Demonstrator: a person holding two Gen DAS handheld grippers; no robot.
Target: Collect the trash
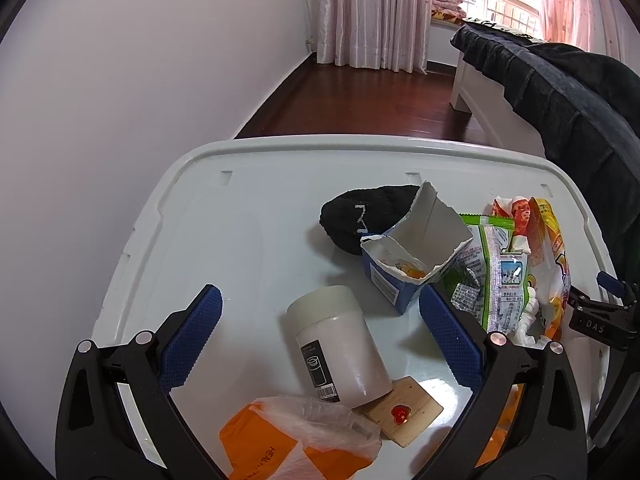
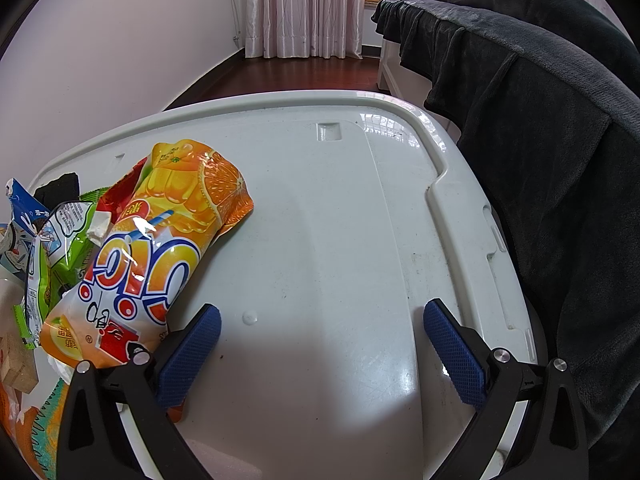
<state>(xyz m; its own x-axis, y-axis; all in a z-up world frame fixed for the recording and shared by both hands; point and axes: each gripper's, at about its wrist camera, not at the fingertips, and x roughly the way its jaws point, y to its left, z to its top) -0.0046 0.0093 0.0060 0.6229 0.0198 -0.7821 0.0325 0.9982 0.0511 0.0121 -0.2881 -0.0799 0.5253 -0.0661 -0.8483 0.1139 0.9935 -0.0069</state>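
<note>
White lid (image 2: 320, 208), orange "QQ" pouch (image 2: 160, 232), "DAS" right gripper (image 1: 592, 324)

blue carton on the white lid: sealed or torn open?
Torn open. The blue carton stands with its top ripped and flaps splayed; the grey inner lining shows, with orange residue inside.

The right tongs (image 2: 322, 334) stand wide open at the bottom of the frame over bare white tabletop (image 2: 320, 208). An orange jelly-drink bag (image 2: 152, 256) lies at left, its lower end just beside the left blue pad (image 2: 188, 360). Green wrappers (image 2: 60, 240) and a blue carton (image 2: 20, 216) crowd the left edge. A dark blanket (image 2: 540, 140) drapes the right side.
</note>
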